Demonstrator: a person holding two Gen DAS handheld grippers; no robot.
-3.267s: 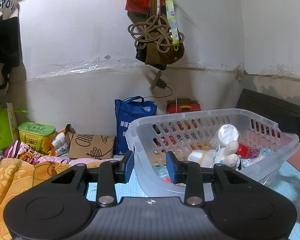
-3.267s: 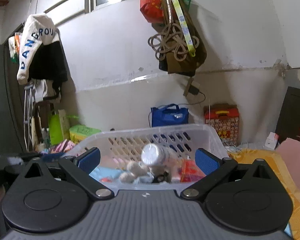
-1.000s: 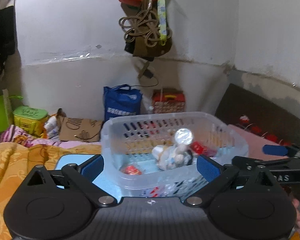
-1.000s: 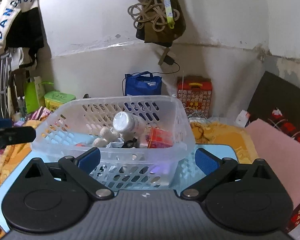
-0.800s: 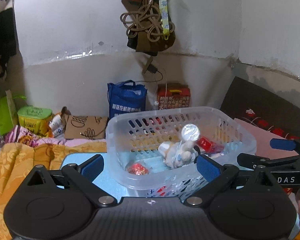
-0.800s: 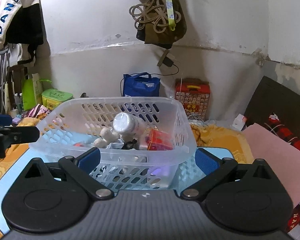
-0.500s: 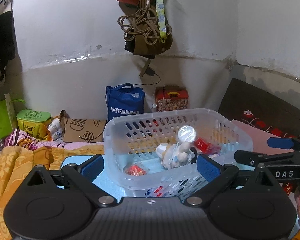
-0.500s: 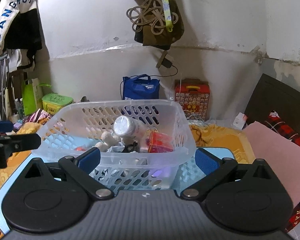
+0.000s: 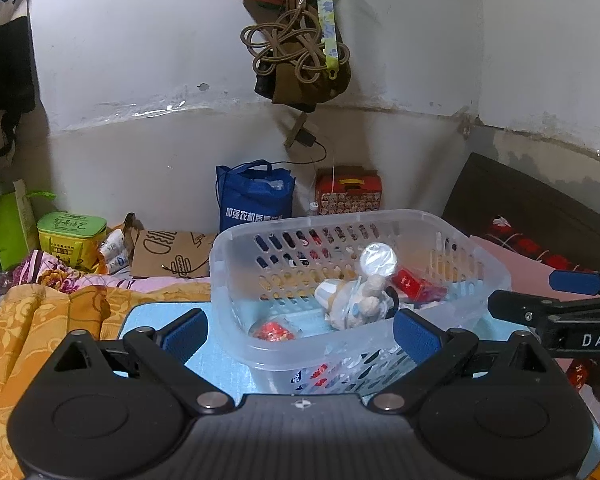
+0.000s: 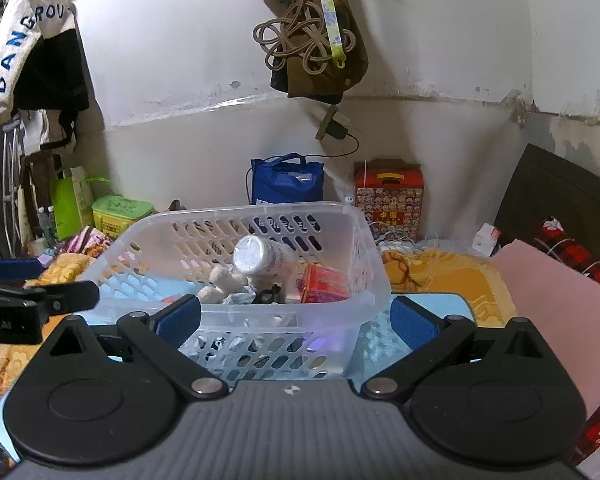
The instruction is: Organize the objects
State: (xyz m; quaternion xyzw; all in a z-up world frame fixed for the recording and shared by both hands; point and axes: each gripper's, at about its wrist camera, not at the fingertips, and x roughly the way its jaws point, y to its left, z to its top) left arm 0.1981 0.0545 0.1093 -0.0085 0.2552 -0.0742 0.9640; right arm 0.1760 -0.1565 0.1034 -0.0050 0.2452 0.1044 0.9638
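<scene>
Clear plastic basket point(image 9: 236, 276) sits on a light-blue mat point(image 9: 220, 364) laid over the orange bedspread point(image 9: 40, 320). Left claw point(image 9: 300, 334): fingers spread wide, empty, just short of the basket's near wall. Right claw point(image 10: 296, 318): likewise spread and empty, at the basket's near edge. Inside the basket: a foil-capped white bottle point(image 10: 256, 256) lying tilted, a plush toy point(image 10: 224, 282), a red packet point(image 10: 324, 284), a small red item point(image 9: 274, 330).

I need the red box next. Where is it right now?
In the right wrist view, the red box lies inside the clear basket, at its right end, beside the white bottle.
</scene>
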